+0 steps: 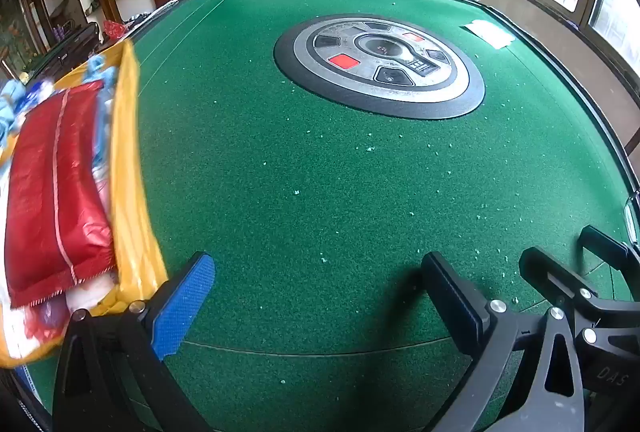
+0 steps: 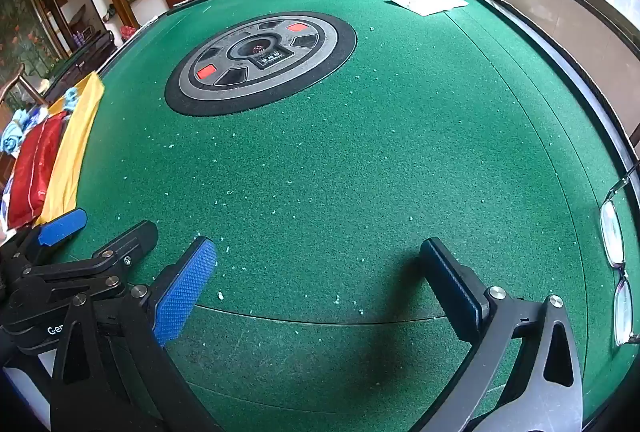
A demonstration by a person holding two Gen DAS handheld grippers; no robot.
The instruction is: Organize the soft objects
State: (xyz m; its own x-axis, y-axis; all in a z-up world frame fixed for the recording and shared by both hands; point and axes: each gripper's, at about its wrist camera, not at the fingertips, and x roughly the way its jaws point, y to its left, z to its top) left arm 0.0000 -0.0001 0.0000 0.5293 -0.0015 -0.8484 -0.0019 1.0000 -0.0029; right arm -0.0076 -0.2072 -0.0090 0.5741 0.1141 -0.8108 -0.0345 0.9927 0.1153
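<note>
Both grippers are hovering low over the green felt table, side by side. The left gripper is standing wide open, nothing between its blue-padded fingers but bare felt. The right gripper is gaping just as wide, its jaws empty too, and its view is catching the left gripper's tips poking in at the left edge.

Just beside the left gripper, the soft things are lying in a heap at the table's left edge: a red crinkly packet with a pale stripe down its length and a serrated end is sitting on top, glossy and a little puffed. Under it a yellow cloth is spreading out as a border, with white and pale blue soft pieces peeking out around it; those are too blurred to tell apart.

On the right edge a pair of glasses is resting.

Farther out, the round control panel is sitting in the table's middle, and white papers are lying near the far right corner.
</note>
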